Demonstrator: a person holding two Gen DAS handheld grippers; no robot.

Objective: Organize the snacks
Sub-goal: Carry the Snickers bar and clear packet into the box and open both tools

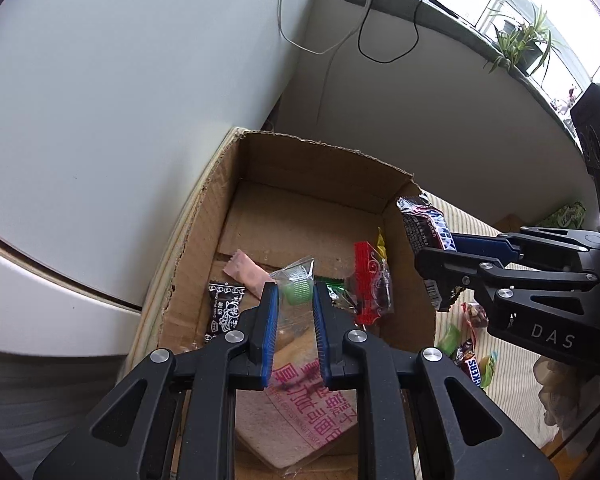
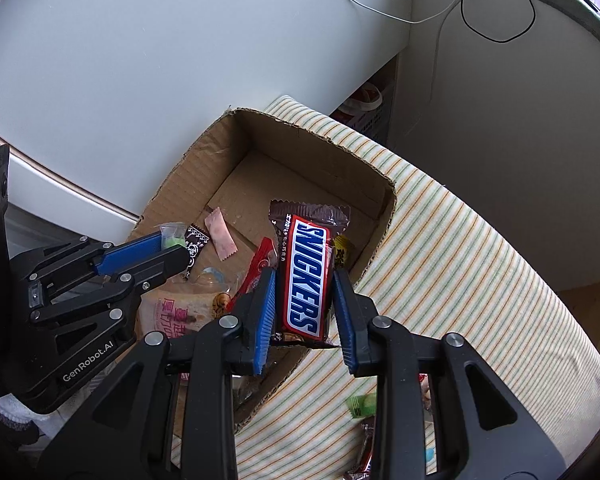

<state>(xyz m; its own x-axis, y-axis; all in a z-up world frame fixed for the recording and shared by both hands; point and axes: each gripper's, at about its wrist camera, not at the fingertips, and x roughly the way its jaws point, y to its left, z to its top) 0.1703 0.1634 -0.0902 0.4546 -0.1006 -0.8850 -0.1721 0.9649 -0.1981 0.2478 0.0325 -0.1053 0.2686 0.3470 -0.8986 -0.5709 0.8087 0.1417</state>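
Snacks (image 1: 374, 280) litter the cardboard box (image 1: 204, 240) floor, wrappers overlapping.

1. Home room, lived-in.
2. Plants (image 1: 520, 46) on a windowsill (image 1: 432, 8) under a bright window.
3. Loose cables (image 1: 364, 28) down a white wall.
4. Striped cloth (image 2: 452, 248) under a snack box (image 2: 204, 168).

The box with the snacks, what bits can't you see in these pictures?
- Cardboard box: its near end, left wrist view, hidden behind the left claw.
- Clear packet with a green sweet: its lower part, behind the blue pads.
- Yellow snack: right wrist view, mostly behind the Snickers bar in the right claw.
- Loose snacks on the striped cloth: cut off by the bottom edge and the claw.
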